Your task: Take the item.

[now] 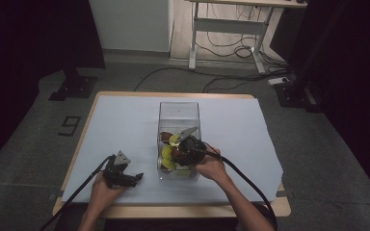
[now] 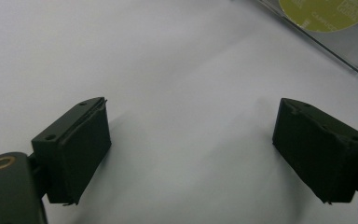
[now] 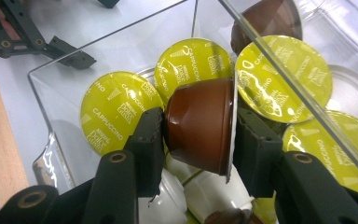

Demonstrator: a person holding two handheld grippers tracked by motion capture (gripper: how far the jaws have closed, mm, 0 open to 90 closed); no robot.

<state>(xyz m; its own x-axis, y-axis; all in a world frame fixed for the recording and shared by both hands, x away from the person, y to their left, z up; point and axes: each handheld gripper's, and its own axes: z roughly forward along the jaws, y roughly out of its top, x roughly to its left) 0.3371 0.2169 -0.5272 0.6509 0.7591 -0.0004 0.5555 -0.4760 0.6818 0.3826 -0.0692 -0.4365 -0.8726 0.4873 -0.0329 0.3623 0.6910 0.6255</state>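
A clear plastic box [image 1: 179,113] stands mid-table and holds several coffee capsules. My right gripper [image 1: 182,149] reaches down into its near end. In the right gripper view, the right gripper [image 3: 198,140] is shut on a brown capsule [image 3: 196,119] lying on its side, one pad on its base and one on its lid. Yellow-lidded cappuccino capsules [image 3: 116,109] lie around it, with white ones [image 3: 205,196] beneath. My left gripper [image 1: 137,177] rests on the white sheet left of the box. Its jaws [image 2: 191,121] stand wide open with nothing between them.
A white sheet [image 1: 125,125] covers the wooden table [image 1: 173,211]. The box corner [image 2: 354,56] lies just beyond the left gripper. A desk frame [image 1: 226,29] and cables [image 1: 231,53] sit on the floor behind the table, with black stand bases [image 1: 74,86] at both sides.
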